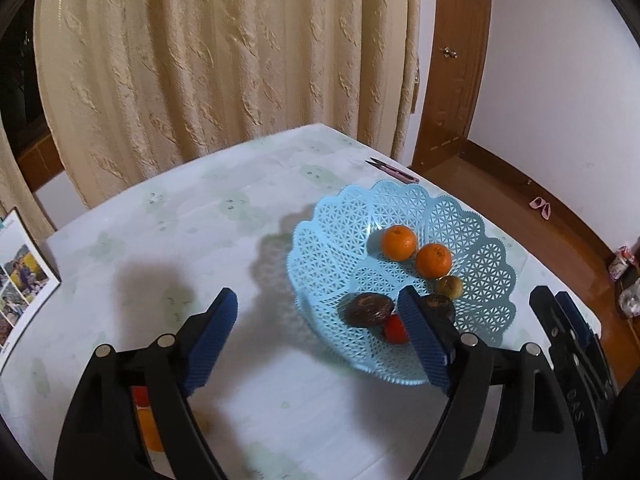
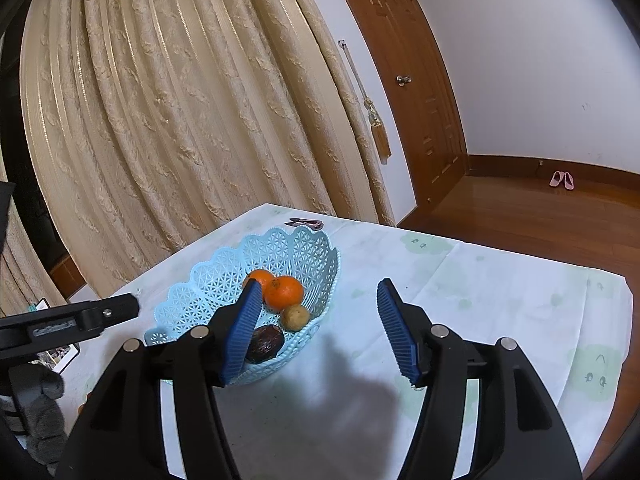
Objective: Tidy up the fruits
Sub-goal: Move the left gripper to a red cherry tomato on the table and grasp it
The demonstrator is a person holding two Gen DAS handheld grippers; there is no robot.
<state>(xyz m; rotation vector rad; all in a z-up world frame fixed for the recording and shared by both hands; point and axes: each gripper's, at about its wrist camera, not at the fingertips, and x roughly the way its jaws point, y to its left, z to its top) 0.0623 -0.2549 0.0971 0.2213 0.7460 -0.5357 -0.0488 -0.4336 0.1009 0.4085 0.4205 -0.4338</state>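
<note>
Fruit placement is the step in hand, by my judgement: my left gripper [image 1: 320, 340] stands released, its blue ribbed pads wide apart and empty, over the near rim of the light blue lattice plastic basket [image 1: 332, 240]. My right gripper [image 2: 320, 328] is likewise unclenched and grasps nothing, hovering over the bare patch of the pale green printed tablecloth [image 2: 500, 300] beside the basket.

The basket sits toward the far right corner of the table. It holds two round orange tangerines [image 1: 398, 243], a small yellow-green fruit [image 1: 449, 287], a dark brown wrinkled fruit [image 1: 368, 309], another dark one partly behind my pad, and a small red fruit [image 1: 395, 329] near the front rim.

To do this step well, I judge the following:
- Lift the left pads straight up before swinging away, so the right-hand pad does not drag the red or dark fruit over the rim.
- Keep the jaws wide until clear of the lattice wall.
- Something red and orange shows low behind the left finger, at the near left edge; what it is I cannot tell.
</note>
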